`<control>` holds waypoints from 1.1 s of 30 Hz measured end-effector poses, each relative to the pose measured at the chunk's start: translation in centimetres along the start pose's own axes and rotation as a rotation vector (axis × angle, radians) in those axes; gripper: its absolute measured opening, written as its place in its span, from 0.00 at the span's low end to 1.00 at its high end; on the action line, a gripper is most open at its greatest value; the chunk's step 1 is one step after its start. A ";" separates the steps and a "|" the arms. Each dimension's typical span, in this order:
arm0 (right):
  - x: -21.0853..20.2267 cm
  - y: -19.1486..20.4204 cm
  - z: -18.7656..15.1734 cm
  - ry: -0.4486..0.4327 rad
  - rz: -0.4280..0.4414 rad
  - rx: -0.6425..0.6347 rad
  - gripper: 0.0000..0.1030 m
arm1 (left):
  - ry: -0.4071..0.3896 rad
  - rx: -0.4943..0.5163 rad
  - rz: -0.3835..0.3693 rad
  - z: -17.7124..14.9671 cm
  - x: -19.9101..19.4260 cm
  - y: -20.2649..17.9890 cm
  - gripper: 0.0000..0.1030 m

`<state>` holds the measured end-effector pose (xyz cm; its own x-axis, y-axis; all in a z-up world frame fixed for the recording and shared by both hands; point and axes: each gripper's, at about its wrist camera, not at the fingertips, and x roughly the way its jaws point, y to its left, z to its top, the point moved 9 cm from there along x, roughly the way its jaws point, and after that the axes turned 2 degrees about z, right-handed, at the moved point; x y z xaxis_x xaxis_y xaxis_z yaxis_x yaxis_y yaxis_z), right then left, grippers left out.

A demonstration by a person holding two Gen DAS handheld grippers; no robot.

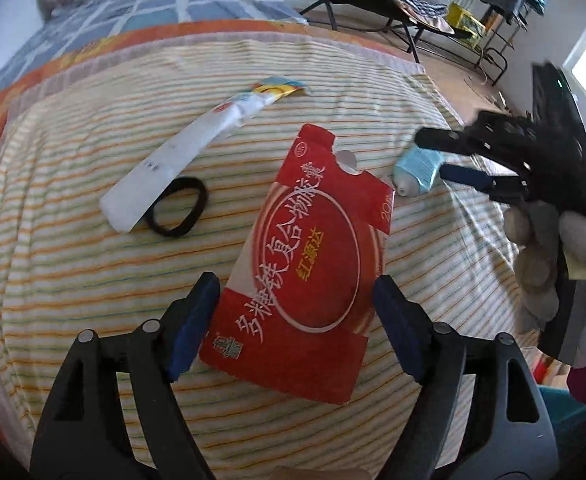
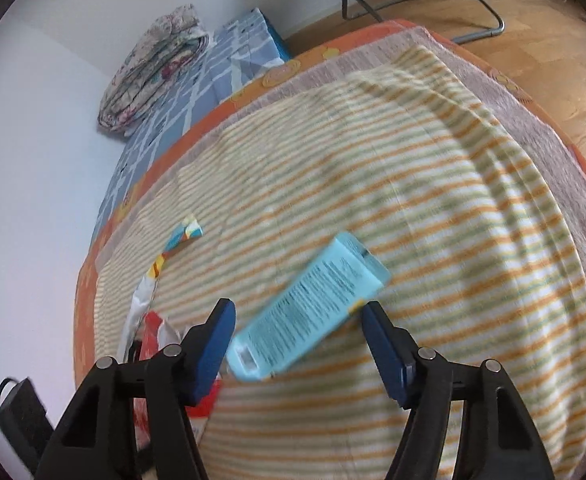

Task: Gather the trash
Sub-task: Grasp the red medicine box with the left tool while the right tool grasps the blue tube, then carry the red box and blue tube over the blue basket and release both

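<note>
A flattened red medicine box point(image 1: 313, 256) lies on the striped blanket point(image 1: 93, 280). My left gripper point(image 1: 295, 320) is open, its blue pads on either side of the box's near end. A white wrapper point(image 1: 181, 152) with a coloured end lies to the left, over a black hair tie point(image 1: 179, 208). A light blue tube point(image 1: 417, 172) lies to the right, with my right gripper point(image 1: 439, 156) open around it. In the right wrist view the tube point(image 2: 309, 312) lies slantwise between the open fingers of the right gripper point(image 2: 297, 340), and the red box point(image 2: 161, 340) and wrapper point(image 2: 181, 236) show at left.
The blanket covers a bed with an orange sheet edge point(image 2: 293, 68) and a blue checked quilt point(image 1: 153, 4). A folded floral quilt point(image 2: 153, 68) lies by the wall. A folding chair point(image 1: 373, 0) and wooden floor point(image 2: 533, 40) are beyond the bed. A gloved hand point(image 1: 553, 264) holds the right gripper.
</note>
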<state>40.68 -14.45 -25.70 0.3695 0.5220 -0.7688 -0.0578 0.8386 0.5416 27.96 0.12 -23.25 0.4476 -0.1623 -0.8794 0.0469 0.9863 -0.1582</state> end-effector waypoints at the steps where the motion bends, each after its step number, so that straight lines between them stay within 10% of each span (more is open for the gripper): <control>1: 0.2 0.2 0.2 -0.015 -0.015 -0.014 0.67 | -0.006 0.006 0.007 0.1 0.1 -0.2 0.81; 7: 1.3 1.3 1.7 -0.087 -0.125 -0.099 0.64 | -0.011 -0.001 0.019 0.2 0.8 -0.9 0.85; 12: 1.5 1.6 2.0 -0.130 -0.240 -0.202 0.40 | -0.021 0.025 0.060 -0.1 1.3 -1.1 0.88; 18: 0.8 2.1 2.3 -0.118 -0.150 -0.186 0.08 | -0.025 0.108 0.139 -0.4 1.7 -1.8 0.88; 33: -3.7 6.0 0.7 -0.142 -0.106 -0.326 0.02 | -0.104 0.137 0.154 -1.6 -2.7 -1.0 0.81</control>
<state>39.59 -11.44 -19.39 0.5131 0.4220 -0.7474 -0.2963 0.9043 0.3072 25.26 -0.48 -21.48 0.5479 -0.0128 -0.8364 0.0887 0.9951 0.0429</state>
